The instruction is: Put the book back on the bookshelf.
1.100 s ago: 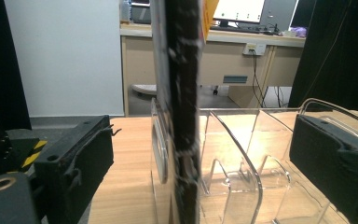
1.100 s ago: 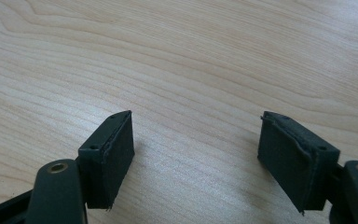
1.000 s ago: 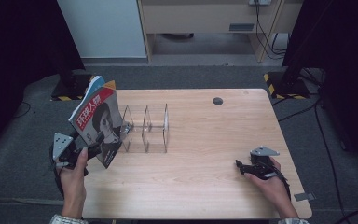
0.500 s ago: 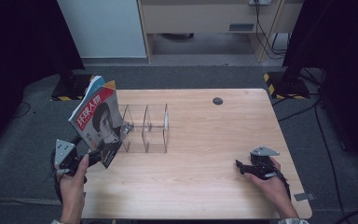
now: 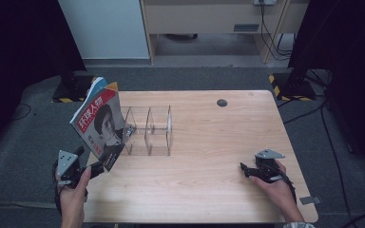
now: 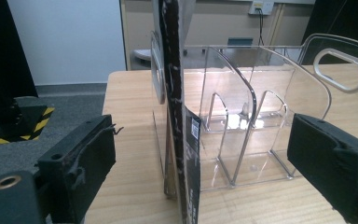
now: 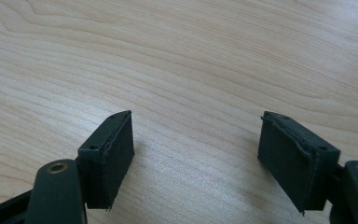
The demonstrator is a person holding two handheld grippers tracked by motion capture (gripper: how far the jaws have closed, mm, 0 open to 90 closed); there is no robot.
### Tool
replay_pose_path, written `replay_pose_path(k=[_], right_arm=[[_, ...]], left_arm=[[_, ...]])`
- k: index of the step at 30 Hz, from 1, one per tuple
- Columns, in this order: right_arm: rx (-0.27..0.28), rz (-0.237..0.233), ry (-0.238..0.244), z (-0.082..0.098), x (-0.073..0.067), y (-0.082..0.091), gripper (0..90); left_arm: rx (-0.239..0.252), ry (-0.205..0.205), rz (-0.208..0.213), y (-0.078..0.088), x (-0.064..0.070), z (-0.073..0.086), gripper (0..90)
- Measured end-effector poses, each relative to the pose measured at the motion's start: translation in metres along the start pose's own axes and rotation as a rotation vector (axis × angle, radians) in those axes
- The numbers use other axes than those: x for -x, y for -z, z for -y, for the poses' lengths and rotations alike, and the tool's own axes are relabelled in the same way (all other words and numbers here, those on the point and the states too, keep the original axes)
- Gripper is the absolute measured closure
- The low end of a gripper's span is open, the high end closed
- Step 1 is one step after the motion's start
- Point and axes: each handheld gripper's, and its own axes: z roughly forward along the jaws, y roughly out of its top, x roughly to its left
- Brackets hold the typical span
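Observation:
A magazine (image 5: 100,124) with a red title band and a face on its cover stands upright at the left end of a clear acrylic rack (image 5: 158,128) on the wooden table (image 5: 209,190). In the left gripper view the magazine (image 6: 173,93) is edge-on, and the rack's dividers (image 6: 261,121) are to its right. My left gripper (image 5: 91,161) is near the magazine's lower corner. It is open, its jaws wide on either side of the edge (image 6: 200,140) without touching it. My right gripper (image 5: 244,171) rests open on bare wood (image 7: 196,140).
A small black round hole (image 5: 222,102) sits near the table's far edge. Beyond the table are a white cabinet (image 5: 104,28) and black stands with yellow-striped bases (image 5: 285,85). Bare tabletop lies between the rack and the right gripper.
My left hand has drawn back and down toward the table's near left corner, away from the magazine. The magazine stays standing at the rack. The right hand has not moved.

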Motion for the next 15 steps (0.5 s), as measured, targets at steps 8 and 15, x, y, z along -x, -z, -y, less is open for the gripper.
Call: replay_pose_path(k=[8, 15], right_arm=[[-0.001, -0.001, 0.001, 0.000, 0.000, 0.000, 26.8], [-0.001, -0.001, 0.001, 0.000, 0.000, 0.000, 26.8]], left_arm=[[-0.049, -0.007, 0.002, 0.006, 0.005, 0.006, 10.3], [-0.063, -0.007, 0.033, 0.012, 0.008, 0.009, 16.3]])
